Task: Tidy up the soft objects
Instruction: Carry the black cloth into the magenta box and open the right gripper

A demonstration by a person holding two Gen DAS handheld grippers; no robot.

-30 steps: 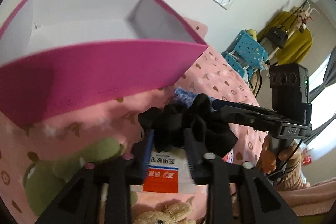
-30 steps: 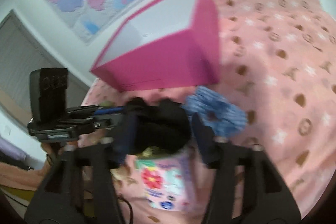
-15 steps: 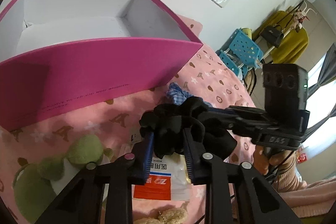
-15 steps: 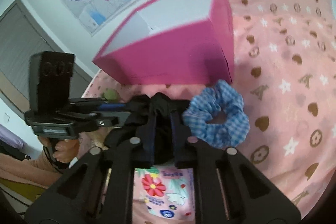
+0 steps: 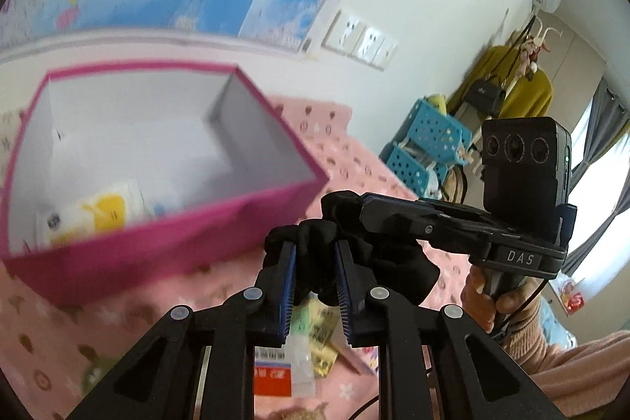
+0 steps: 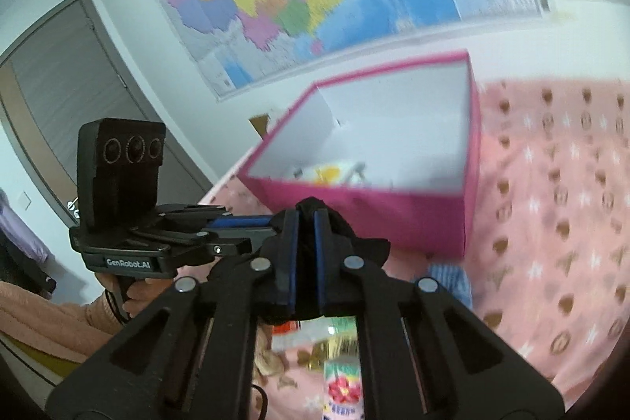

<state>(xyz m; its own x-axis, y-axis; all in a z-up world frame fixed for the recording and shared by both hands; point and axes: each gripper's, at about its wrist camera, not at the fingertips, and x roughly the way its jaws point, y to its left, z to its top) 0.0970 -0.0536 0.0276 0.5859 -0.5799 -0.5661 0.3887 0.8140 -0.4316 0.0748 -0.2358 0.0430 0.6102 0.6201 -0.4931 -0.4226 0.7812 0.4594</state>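
a pink blanket [image 6: 559,207] is covering the bed, and an open pink box [image 5: 165,250] is sitting on it with a yellow and white packet [image 5: 98,211] lying inside. above the blanket, just in front of the box, both tools are gripping one black scrunchie [image 5: 315,243]: the left gripper [image 5: 314,286] is pinching a fold of it, and the right gripper [image 6: 304,262] is clamping it narrowly. a blue checked scrunchie [image 6: 449,278] is lying on the blanket beside the box

Bright daylight from the window [image 5: 602,191], motion-blurred backgrounds, sharp foreground, fisheye bending, dark corner vignettes
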